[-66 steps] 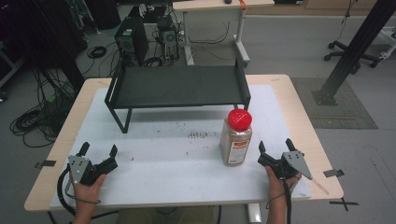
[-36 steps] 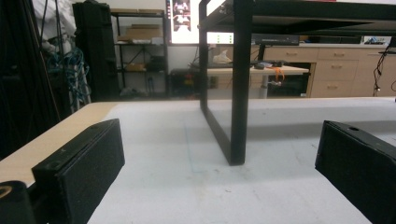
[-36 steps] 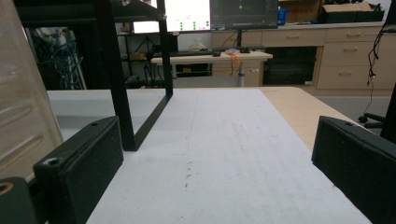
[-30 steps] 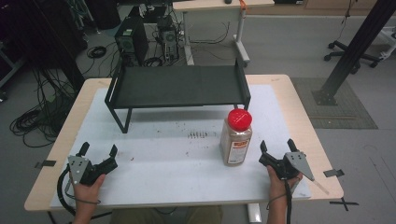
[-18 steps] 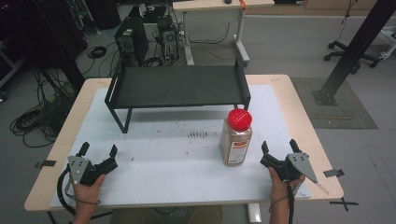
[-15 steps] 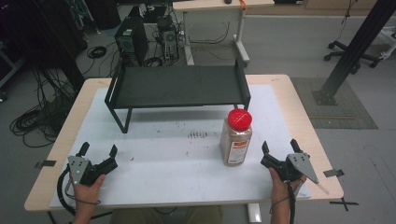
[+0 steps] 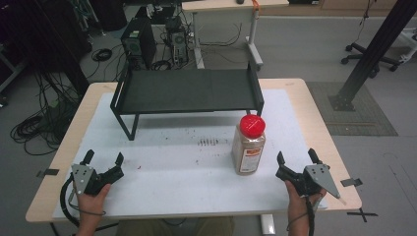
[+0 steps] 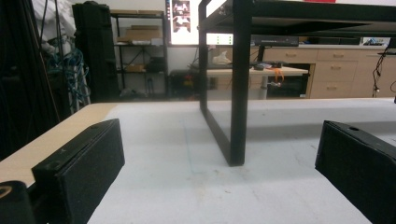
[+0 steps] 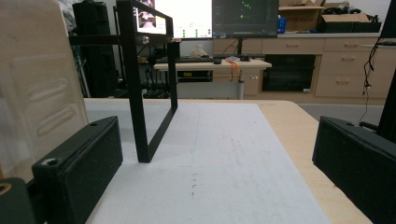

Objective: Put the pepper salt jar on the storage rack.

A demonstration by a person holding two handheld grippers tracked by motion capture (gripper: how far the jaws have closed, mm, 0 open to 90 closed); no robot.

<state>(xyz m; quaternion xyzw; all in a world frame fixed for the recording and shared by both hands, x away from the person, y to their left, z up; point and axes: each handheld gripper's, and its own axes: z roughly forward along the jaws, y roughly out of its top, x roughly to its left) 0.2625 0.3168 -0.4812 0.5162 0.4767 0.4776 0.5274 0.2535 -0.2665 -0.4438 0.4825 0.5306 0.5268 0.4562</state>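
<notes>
A clear jar (image 7: 249, 146) of brown granules with a red lid stands upright on the white mat, right of centre. Its pale ribbed side (image 9: 37, 88) looms at the left of the right gripper view. My right gripper (image 7: 296, 158) rests open near the front right edge, just right of the jar, nothing between its jaws. My left gripper (image 7: 103, 158) lies open at the front left, empty, far from the jar. A black metal shelf rack (image 7: 187, 91) stands at the back of the table; its leg (image 8: 238, 84) rises ahead in the left gripper view.
The white mat (image 7: 187, 167) covers most of the wooden table (image 7: 314, 123). Small dark specks (image 7: 209, 142) mark the mat near the middle. The rack's frame leg (image 9: 135, 84) stands ahead left in the right gripper view. Cables and computers lie on the floor behind.
The right gripper has drifted slightly right and toward the front edge. The left gripper and the jar have stayed put.
</notes>
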